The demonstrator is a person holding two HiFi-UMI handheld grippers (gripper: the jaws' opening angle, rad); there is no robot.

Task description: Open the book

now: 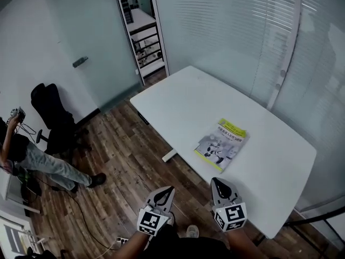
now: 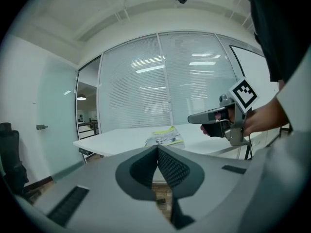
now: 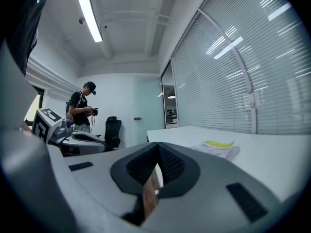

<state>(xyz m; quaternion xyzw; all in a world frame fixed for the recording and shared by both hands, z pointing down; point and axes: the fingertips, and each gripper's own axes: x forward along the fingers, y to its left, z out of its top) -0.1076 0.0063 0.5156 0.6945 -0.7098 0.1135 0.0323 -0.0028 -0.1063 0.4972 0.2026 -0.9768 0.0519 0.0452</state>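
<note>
Approach is the step in hand, as I judge it: the thin paperback book (image 1: 221, 144) with a yellow-green band and a grey illustrated cover lies closed and flat, untouched. Under the book is the white rectangular table (image 1: 178, 101), and the book sits close to that table's near long edge.

My grey left gripper (image 1: 168, 189) hangs short of the book, off its near-left corner and out over the wooden floor. Its jaws are pressed together at the tips with nothing between them. My grey right gripper (image 1: 216, 181) sits just short of the book's near end, closer to it than the left. Its jaws also meet at the tips and are empty.

From both gripper views the book lies ahead of the tips and above their line, well clear of the pads.

Next, I think, I need to bring both grippers over the book, part one pair of jaws, and catch the cover's free edge while the other steadies the spine side.
</note>
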